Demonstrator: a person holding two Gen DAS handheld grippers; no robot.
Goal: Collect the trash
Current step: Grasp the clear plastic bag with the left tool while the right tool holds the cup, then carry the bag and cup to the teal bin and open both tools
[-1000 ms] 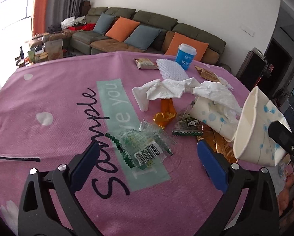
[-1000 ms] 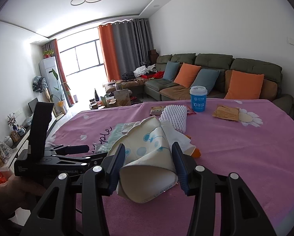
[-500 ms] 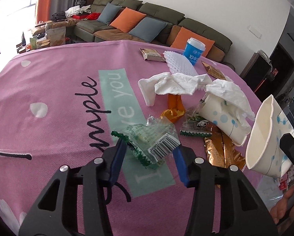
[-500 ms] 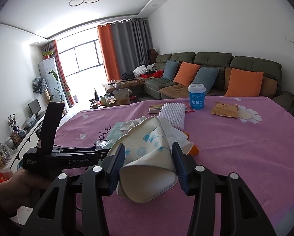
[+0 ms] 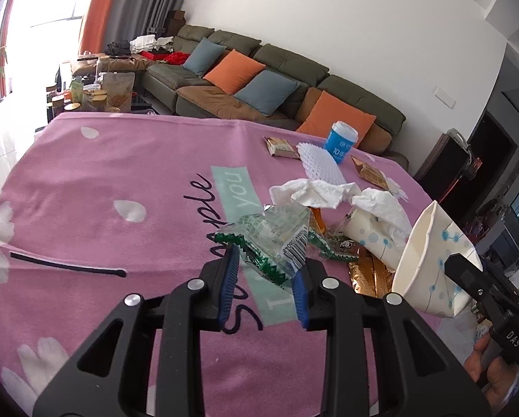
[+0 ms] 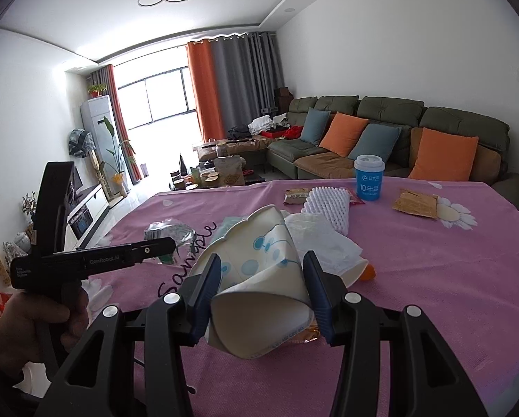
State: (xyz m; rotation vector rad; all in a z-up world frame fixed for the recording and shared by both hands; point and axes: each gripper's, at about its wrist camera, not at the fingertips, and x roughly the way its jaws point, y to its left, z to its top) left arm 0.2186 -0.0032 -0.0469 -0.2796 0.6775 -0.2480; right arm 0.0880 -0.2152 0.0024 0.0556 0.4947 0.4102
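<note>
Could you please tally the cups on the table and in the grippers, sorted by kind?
White dotted paper cups: 2, the held cup in the right gripper and the lying cup stuffed with tissue
Blue lidded cup: 1
Total: 3

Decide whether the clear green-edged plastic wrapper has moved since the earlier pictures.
Yes. The clear green-edged plastic wrapper, between the closing left gripper pads, has lifted off the mint tablecloth stripe.

pink tablecloth (image 5: 120, 160), white cup (image 6: 259, 278) – blue dots
</note>
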